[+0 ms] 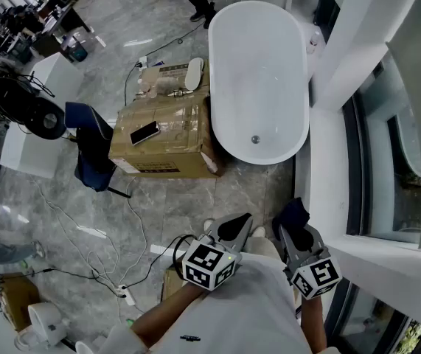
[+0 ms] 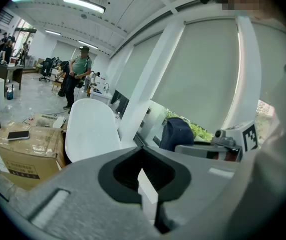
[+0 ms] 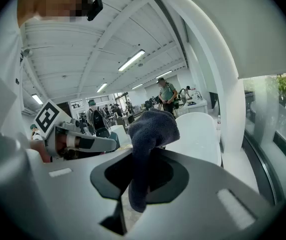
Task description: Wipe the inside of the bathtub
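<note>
The white oval bathtub (image 1: 258,80) stands ahead of me on the grey floor, its drain at the near end; it also shows in the left gripper view (image 2: 90,129) and the right gripper view (image 3: 198,134). My right gripper (image 1: 296,231) (image 3: 135,194) is shut on a dark blue cloth (image 1: 293,212) (image 3: 150,134), which bunches above the jaws. My left gripper (image 1: 236,228) (image 2: 148,191) is shut with nothing in it. Both are held close to my body, well short of the tub. The cloth (image 2: 175,131) is also visible from the left gripper.
A cardboard box (image 1: 188,142) with a phone (image 1: 145,132) on it stands against the tub's left side. A blue chair (image 1: 92,150) and floor cables (image 1: 99,257) lie to the left. A white pillar (image 1: 343,43) and window wall run along the right. A person (image 2: 77,76) stands beyond the tub.
</note>
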